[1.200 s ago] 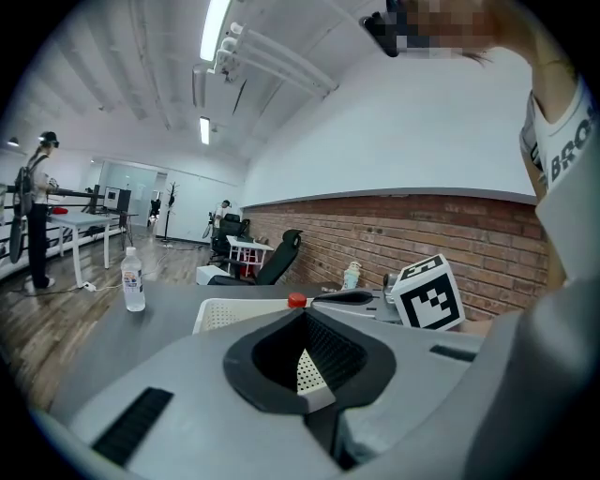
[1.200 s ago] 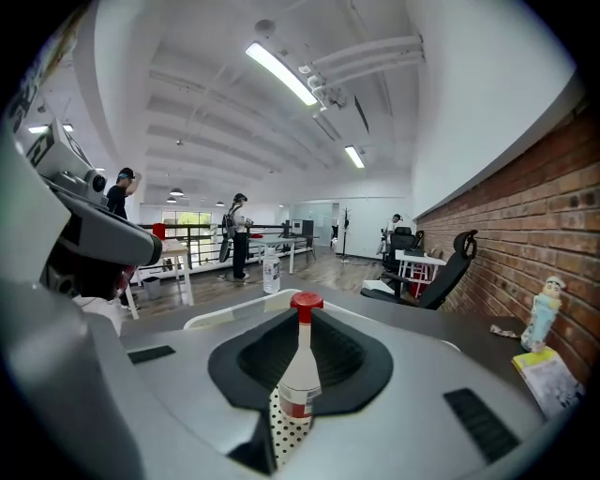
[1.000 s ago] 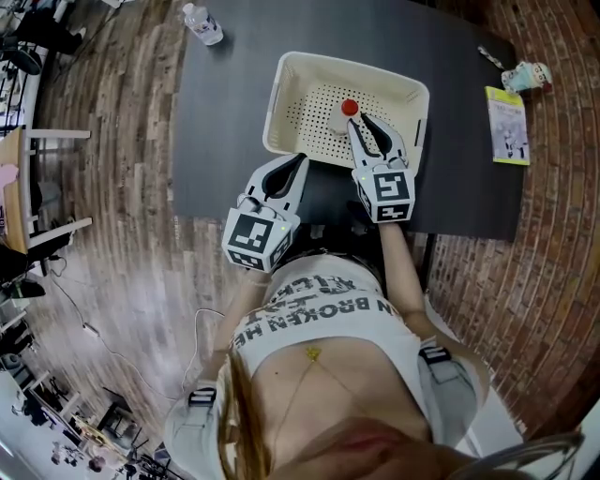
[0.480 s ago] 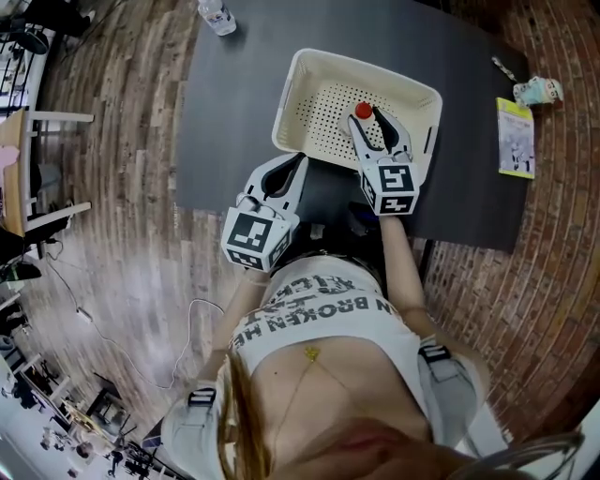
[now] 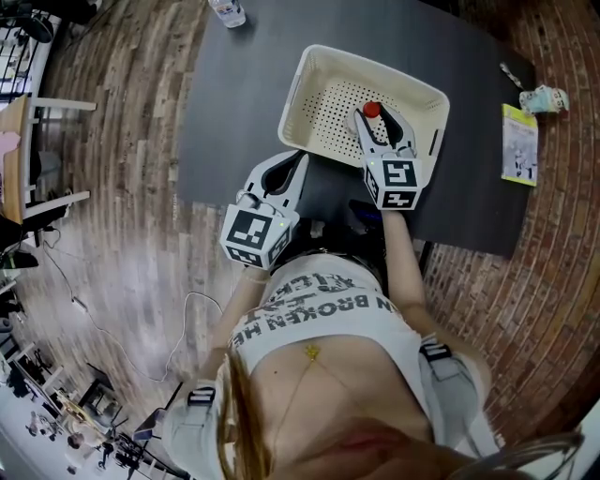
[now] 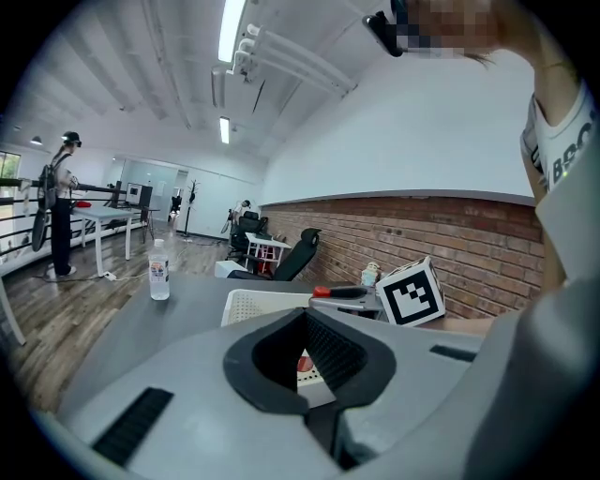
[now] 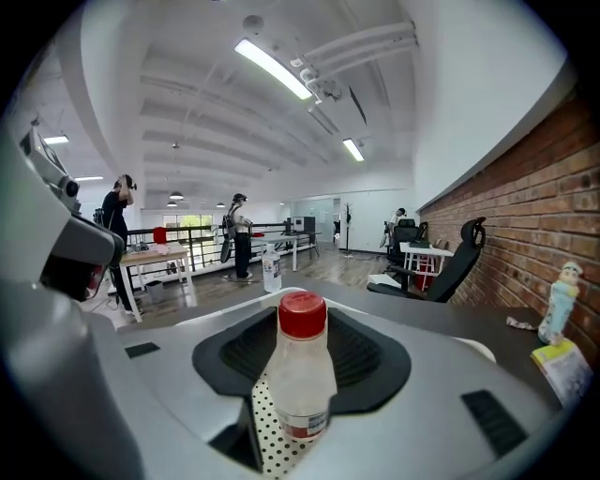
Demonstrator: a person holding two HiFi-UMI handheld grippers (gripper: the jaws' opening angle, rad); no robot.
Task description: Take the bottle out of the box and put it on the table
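From the head view, the cream perforated box point(image 5: 314, 80) sits on the dark counter point(image 5: 234, 112), at about 12 o'clock from the person. The red-capped bottle point(image 5: 372, 110) stands upright near the middle of its floor. The right tongs point(image 5: 379, 122) reach in over the box's 6 o'clock rim, with one jaw on each side of the bottle. The left tongs point(image 5: 298, 159) hang outside the box at its 7 o'clock corner, their tips drawn together on nothing. A water bottle point(image 5: 228, 9) stands well apart at the box's 11 o'clock, and a booklet point(image 5: 520, 142) lies at its 3 o'clock. In the left gripper view, the left tongs point(image 6: 305, 314) show their tips meeting with nothing caught between them. Beyond them at 12 o'clock is the box point(image 6: 253, 305), and the water bottle point(image 6: 159, 270) stands farther off at 10 o'clock. In the right gripper view, the right tongs point(image 7: 300, 314) have just been opening and now stand wide. The bottle point(image 7: 300, 375) stands upright between the ribbed pads, and dark pad face shows clear of it on both sides. The dotted floor of the box point(image 7: 267, 431) shows beneath it. The water bottle point(image 7: 272, 270) stands behind at 12 o'clock, and the booklet point(image 7: 567, 366) lies at 3 o'clock.
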